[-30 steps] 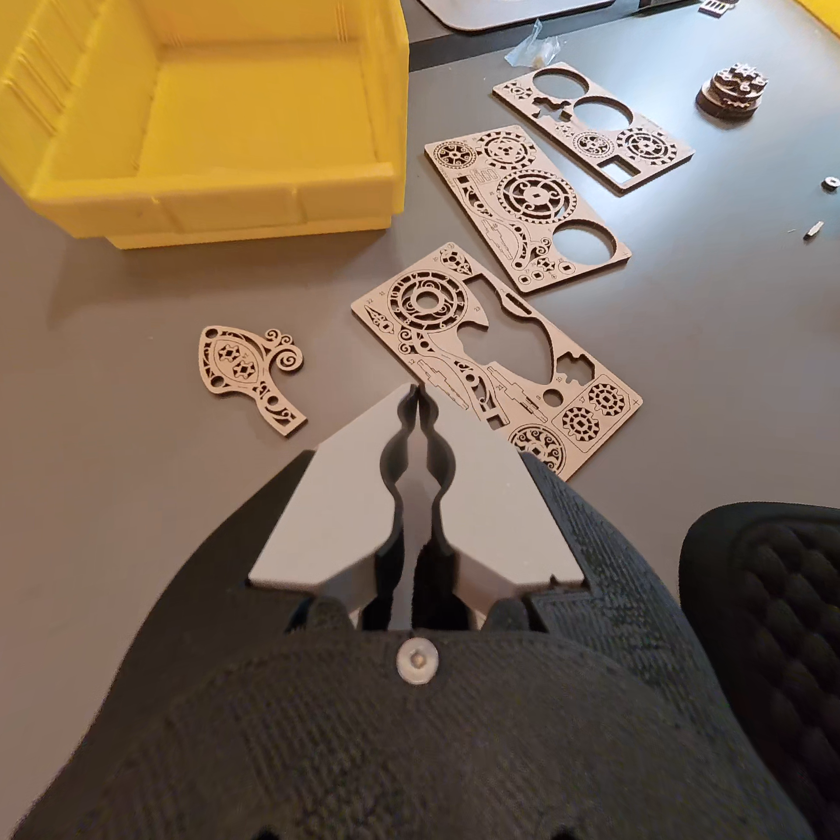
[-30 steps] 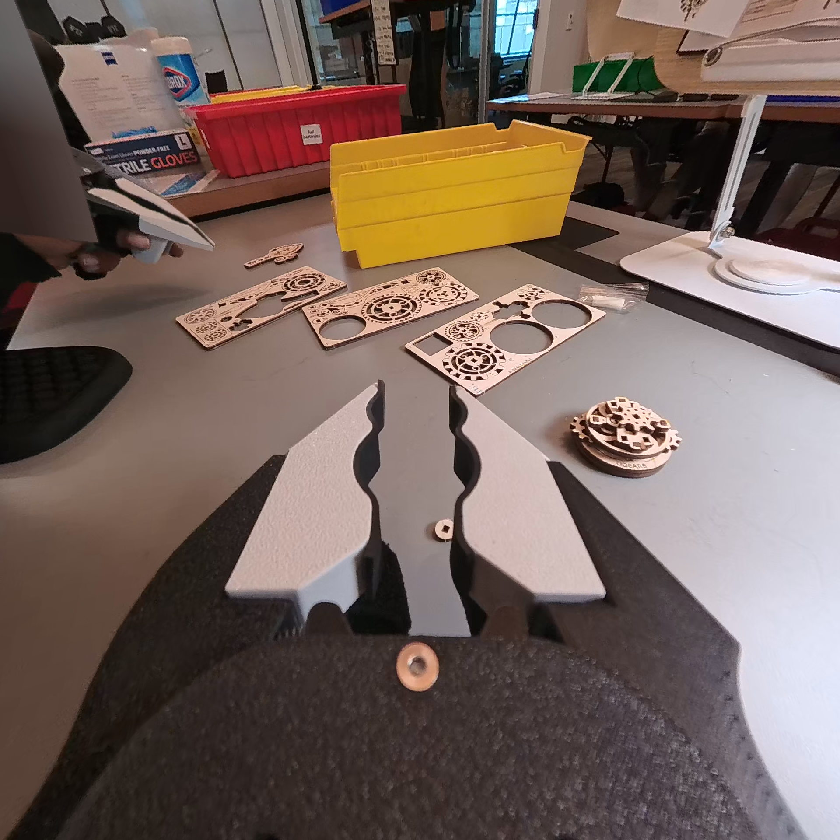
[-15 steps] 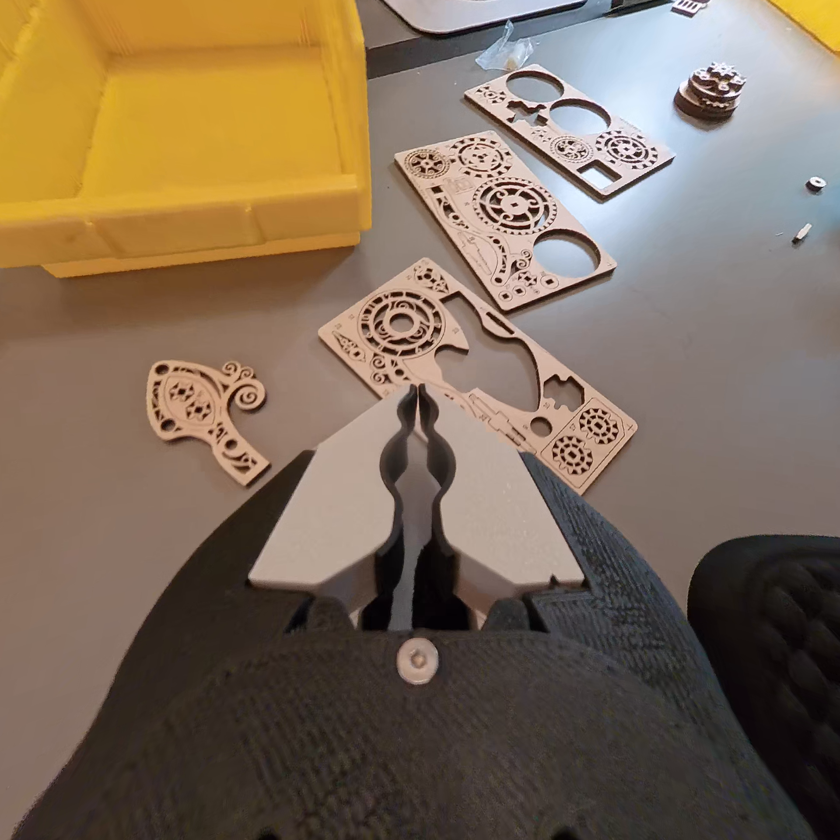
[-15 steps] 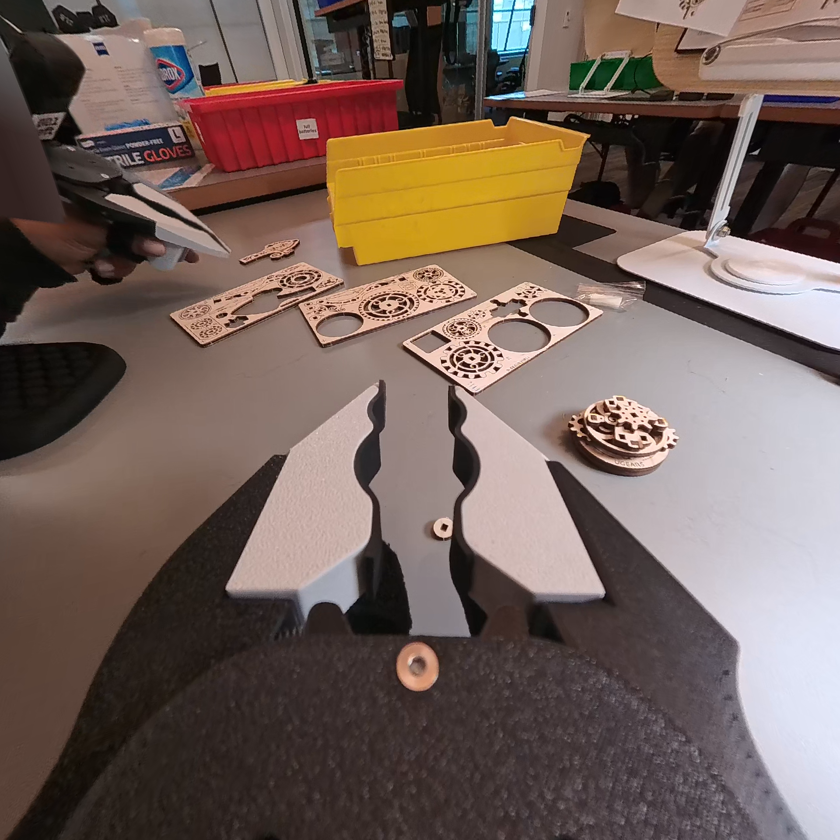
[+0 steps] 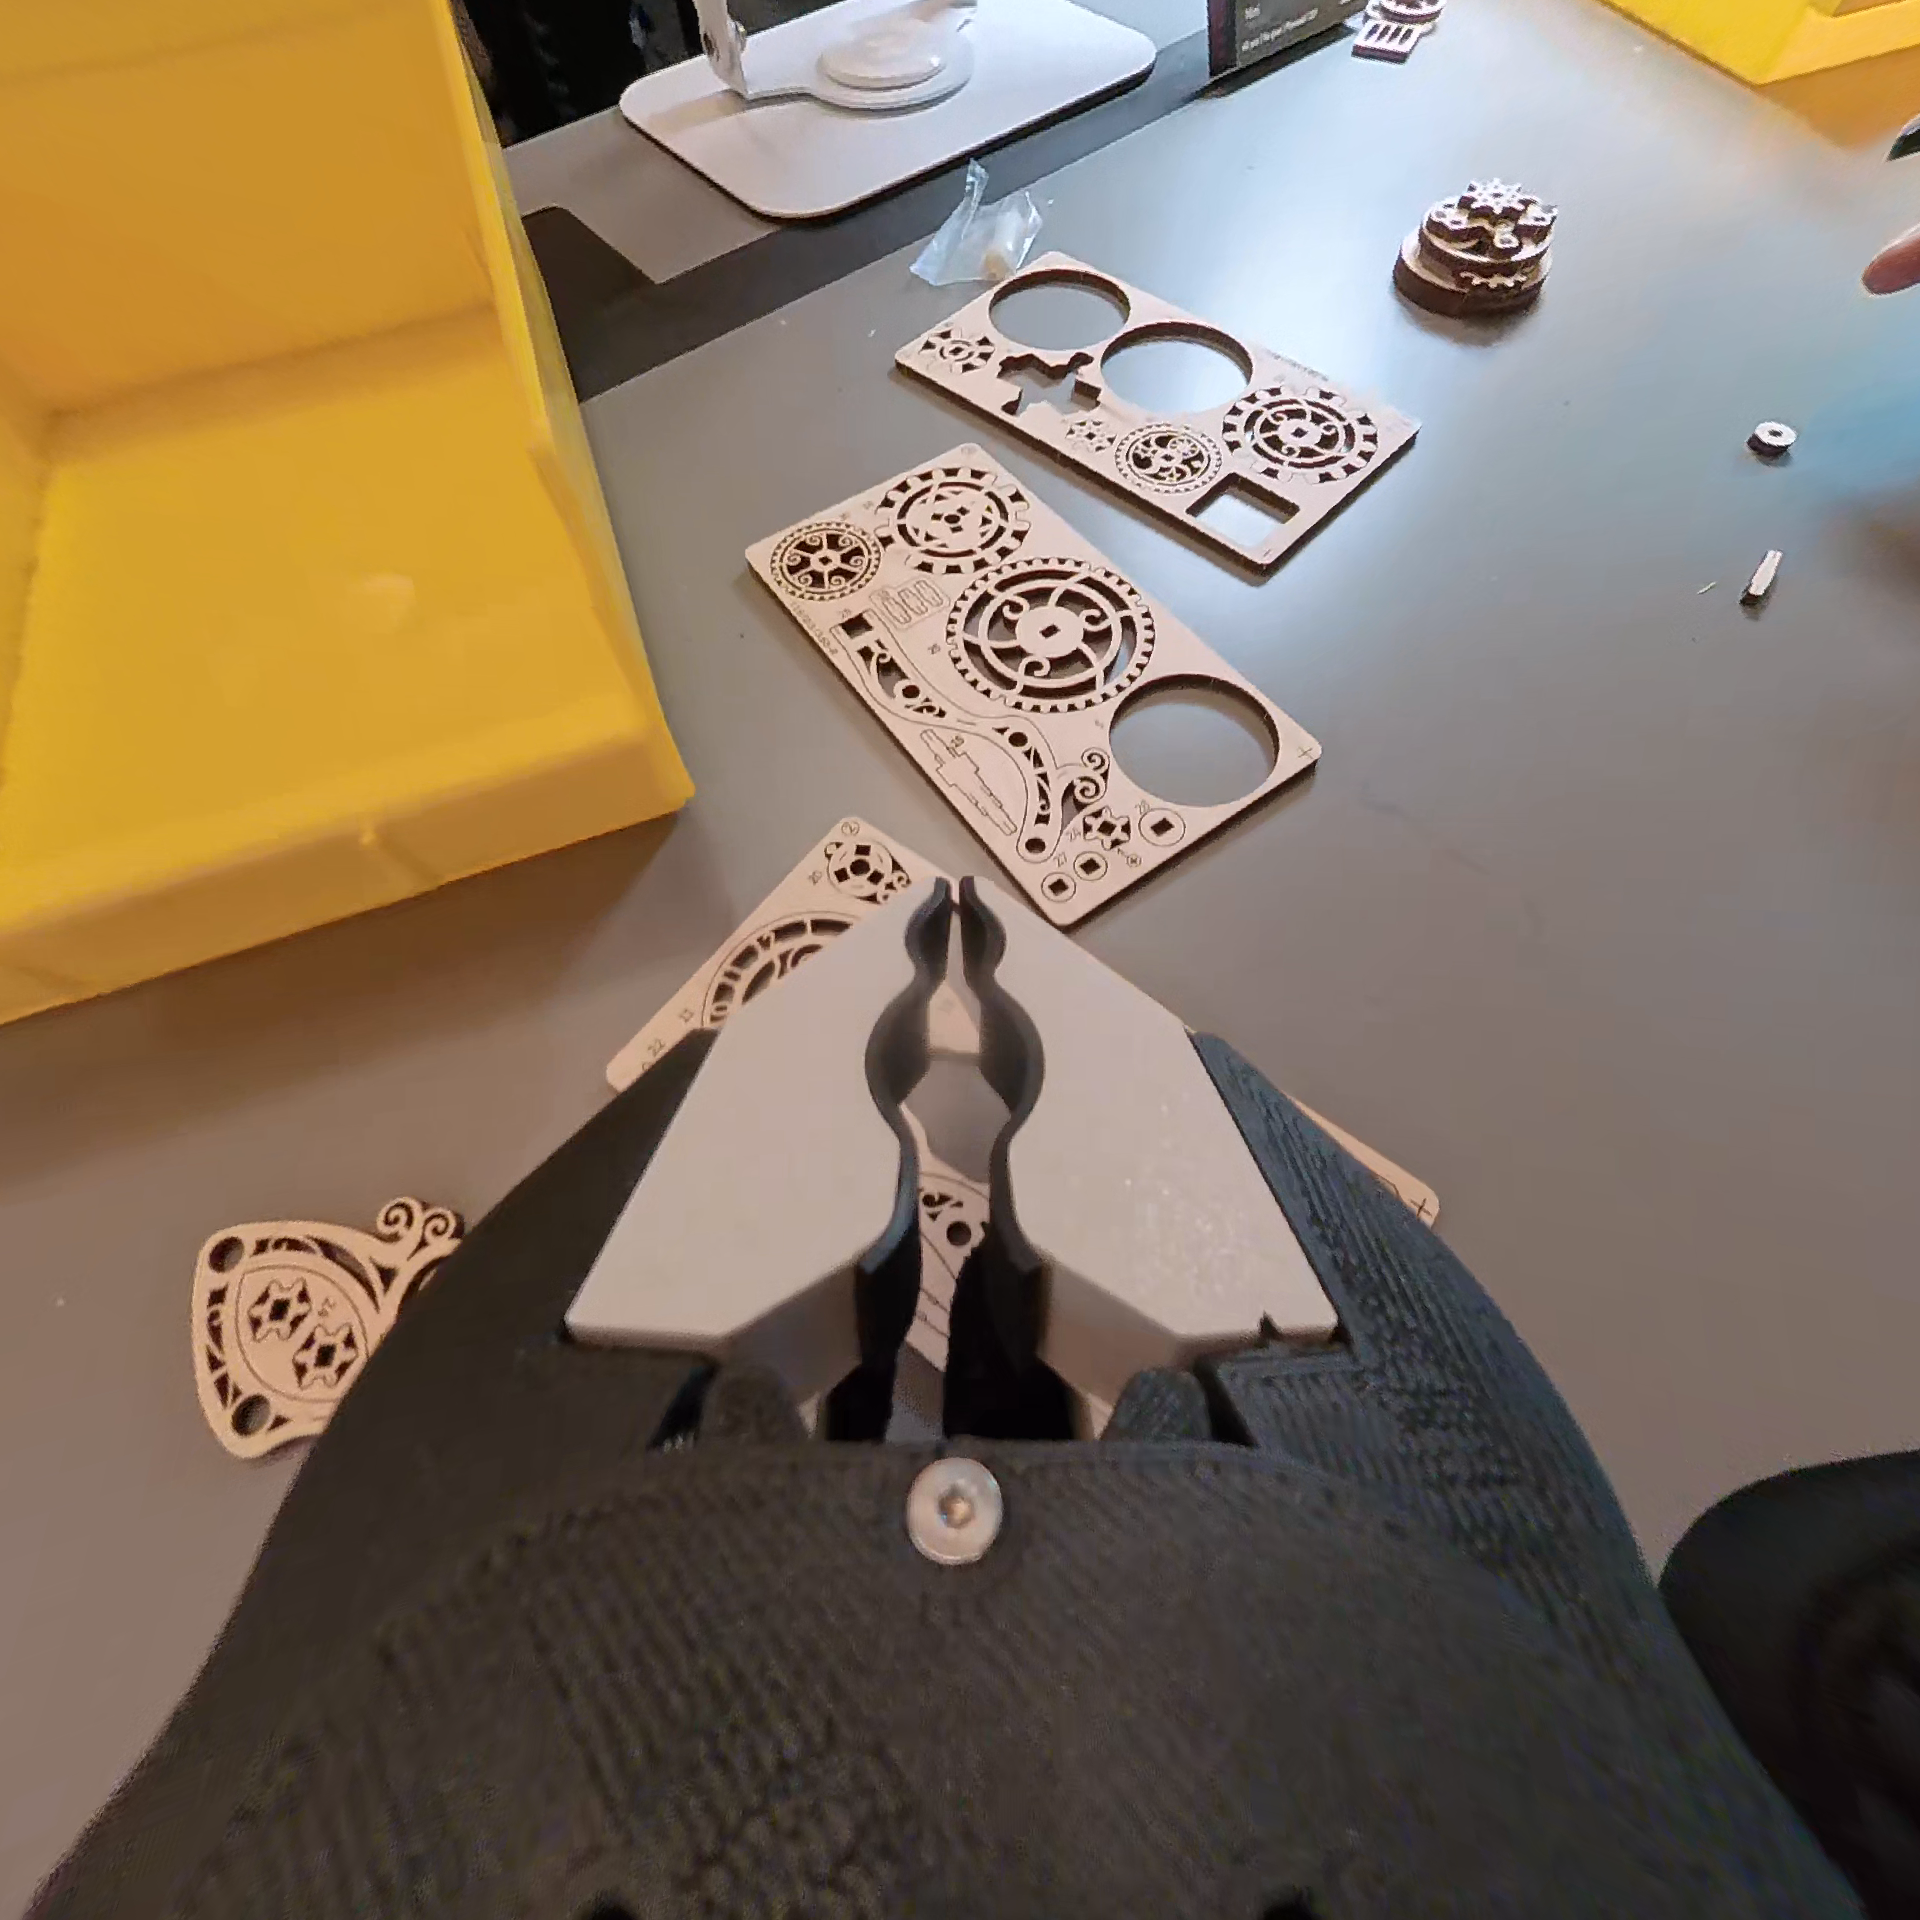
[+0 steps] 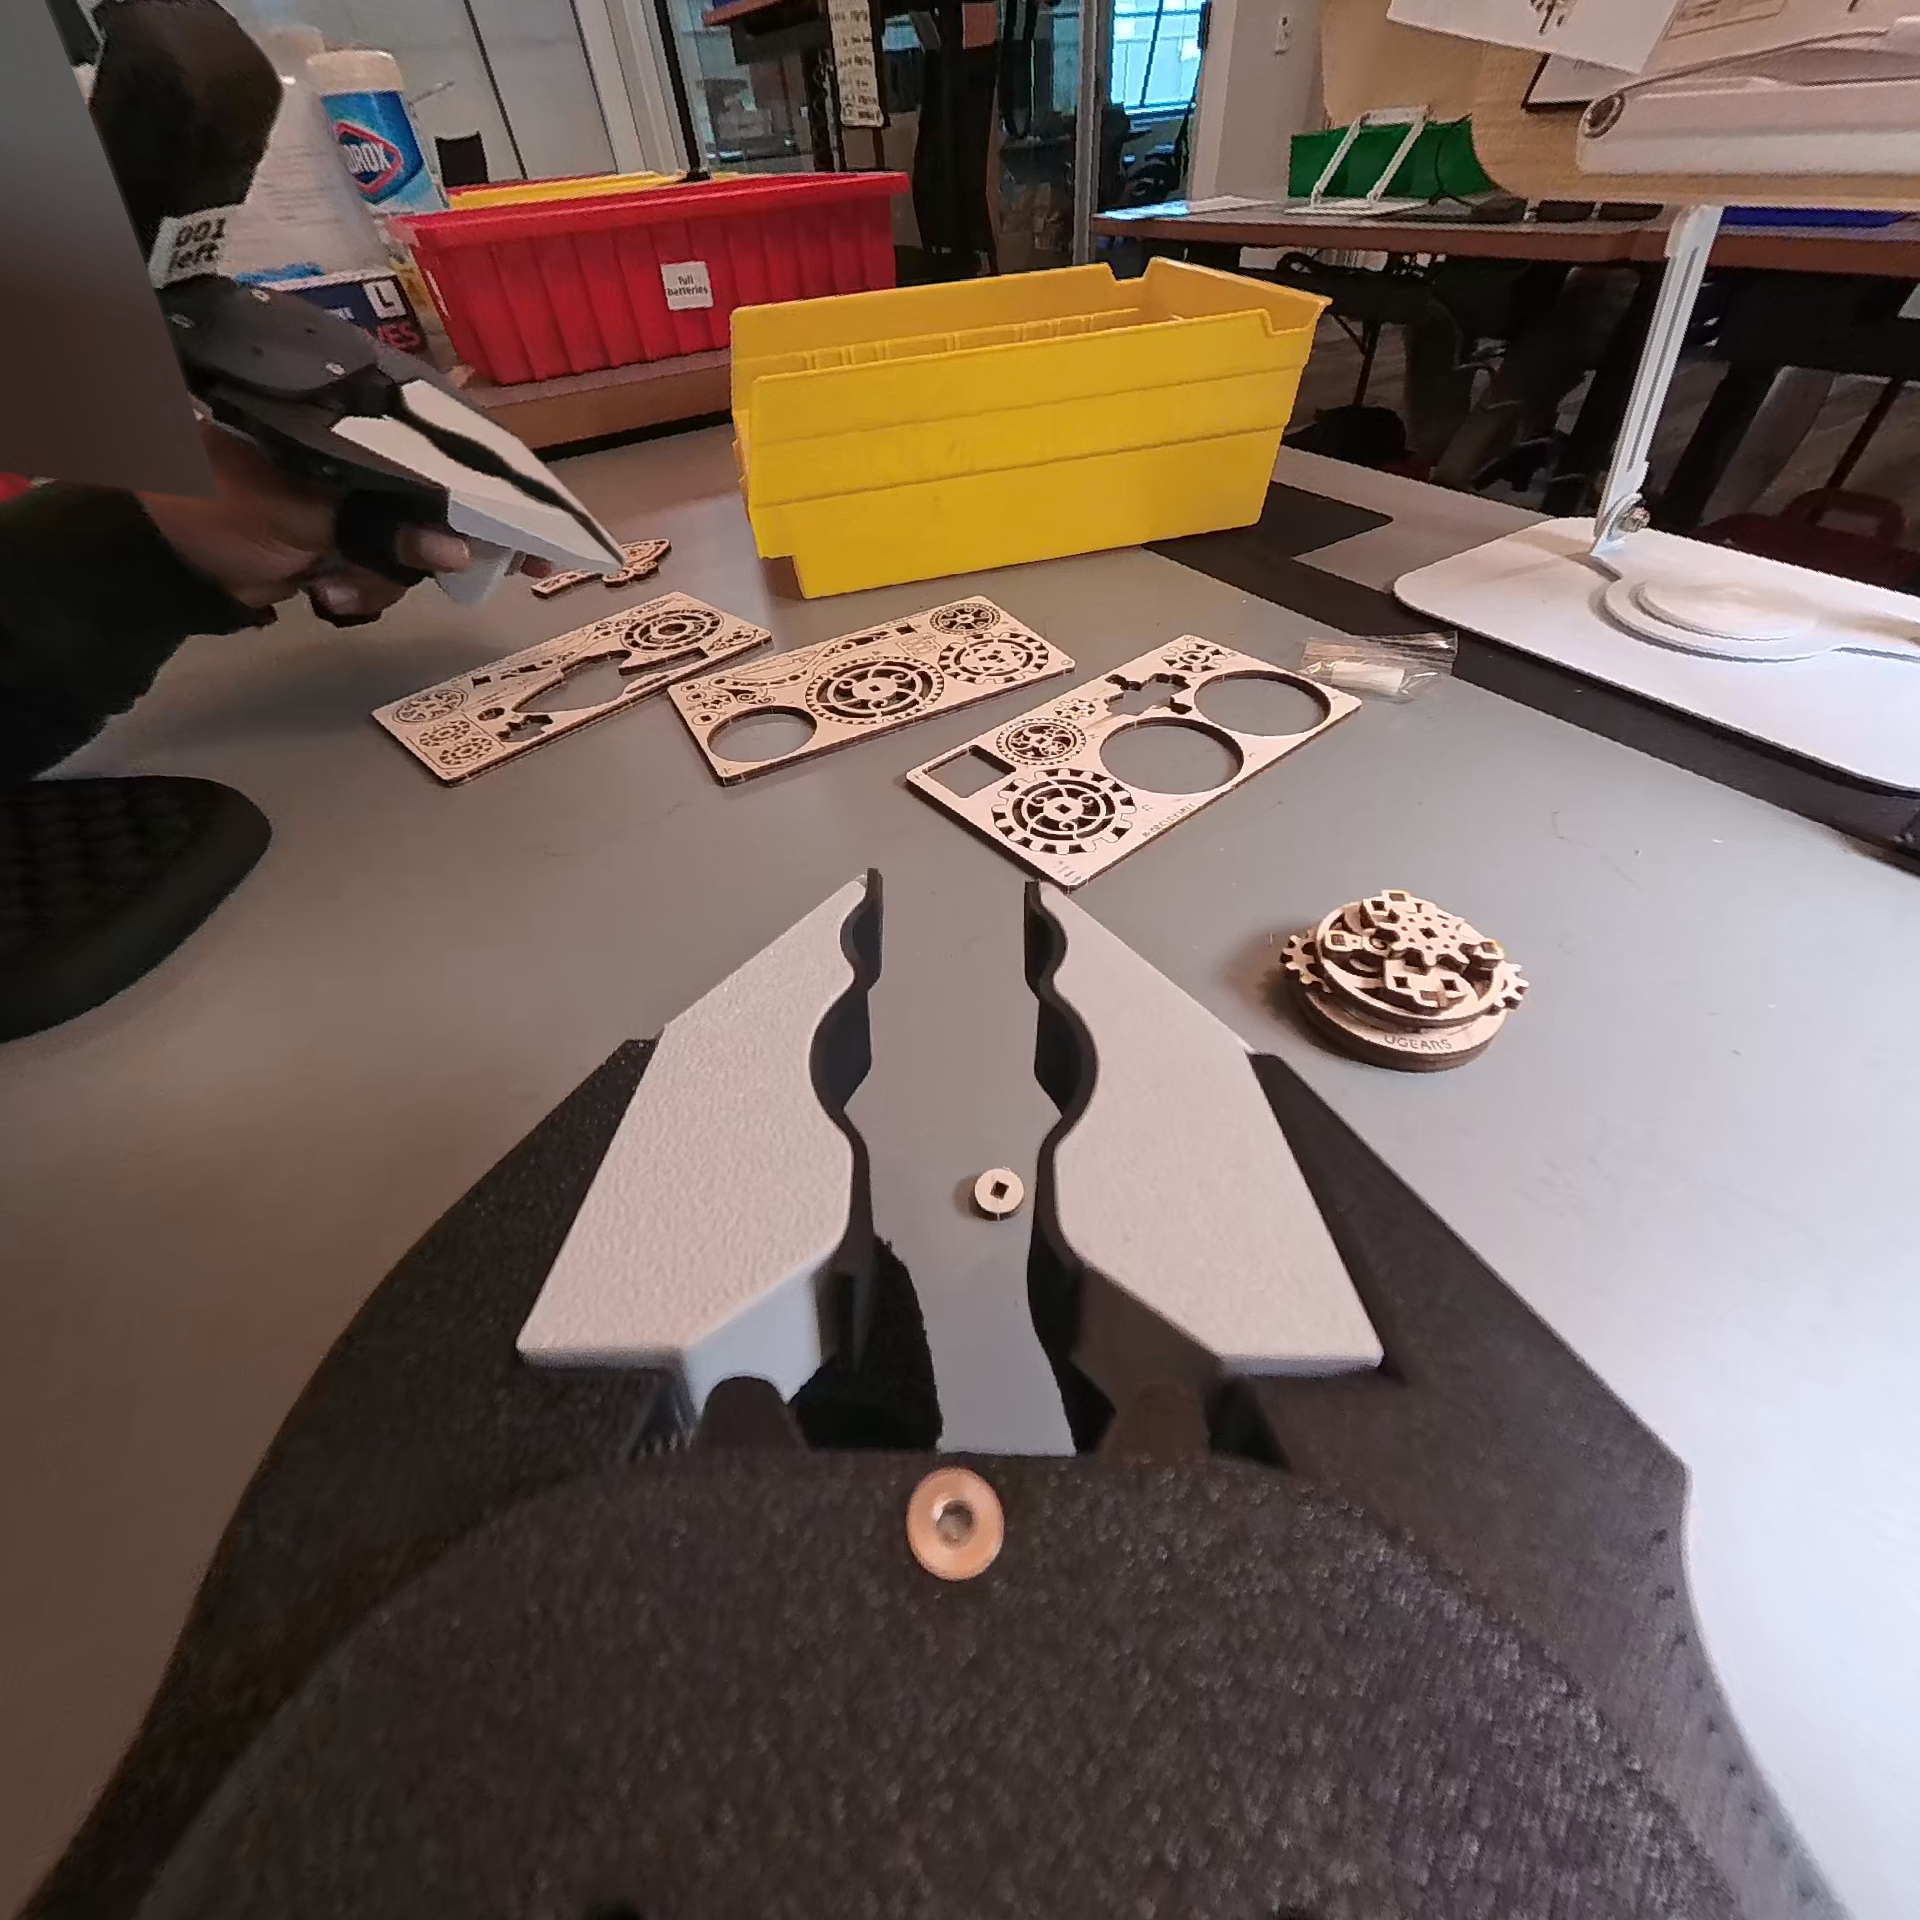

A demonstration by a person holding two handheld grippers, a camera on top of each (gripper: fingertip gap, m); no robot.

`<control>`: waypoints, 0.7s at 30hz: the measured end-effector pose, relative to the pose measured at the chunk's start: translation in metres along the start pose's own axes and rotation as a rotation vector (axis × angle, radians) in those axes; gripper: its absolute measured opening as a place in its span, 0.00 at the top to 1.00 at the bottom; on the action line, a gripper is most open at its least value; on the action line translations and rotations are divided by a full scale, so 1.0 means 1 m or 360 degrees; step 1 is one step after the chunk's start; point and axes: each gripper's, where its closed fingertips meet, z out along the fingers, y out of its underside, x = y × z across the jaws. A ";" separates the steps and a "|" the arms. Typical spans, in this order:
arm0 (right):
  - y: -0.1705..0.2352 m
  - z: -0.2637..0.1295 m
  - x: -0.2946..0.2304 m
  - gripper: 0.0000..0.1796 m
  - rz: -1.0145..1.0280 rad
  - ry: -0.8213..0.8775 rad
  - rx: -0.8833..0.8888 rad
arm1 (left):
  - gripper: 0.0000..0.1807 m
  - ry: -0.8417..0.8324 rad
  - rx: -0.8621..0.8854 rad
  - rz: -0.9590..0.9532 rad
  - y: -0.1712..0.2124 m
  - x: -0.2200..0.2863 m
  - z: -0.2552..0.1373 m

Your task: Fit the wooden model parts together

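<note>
While our left gripper (image 5: pixel 954 894), tips pinched empty, hangs over the near sheet (image 5: pixel 790 961), the washer (image 6: pixel 995 1192) lies btwn our right gripper's (image 6: pixel 948 902) parted fingers; right is nearer.

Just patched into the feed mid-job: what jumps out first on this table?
The big yellow bin at the back of the grey table grabs the eye first. In front of it lie three laser-cut wooden sheets in a row, with a partly built gear stack to their right. The right gripper hangs open over a tiny wooden washer; the left gripper, shut, hovers over the leftmost sheet.
</note>
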 end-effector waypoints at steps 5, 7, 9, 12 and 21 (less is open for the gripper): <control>0.002 0.001 0.000 0.86 0.0006 -0.0003 -0.0008 | 1.00 -0.0007 0.0009 -0.0002 -0.002 -0.002 0.005; 0.002 0.001 0.001 0.86 0.0011 -0.0003 -0.0008 | 0.98 -0.0045 0.0016 -0.0020 -0.001 -0.007 0.003; 0.002 0.001 0.001 0.86 0.0015 -0.0005 -0.0006 | 0.94 -0.0073 0.0039 -0.0058 -0.002 -0.013 -0.001; 0.002 0.001 0.000 0.86 0.0015 -0.0007 -0.0008 | 0.85 -0.0072 0.0090 -0.0141 -0.003 -0.020 -0.008; 0.001 0.002 0.000 0.86 0.0020 -0.0009 -0.0007 | 0.74 0.0041 0.0174 -0.0215 -0.003 -0.010 -0.013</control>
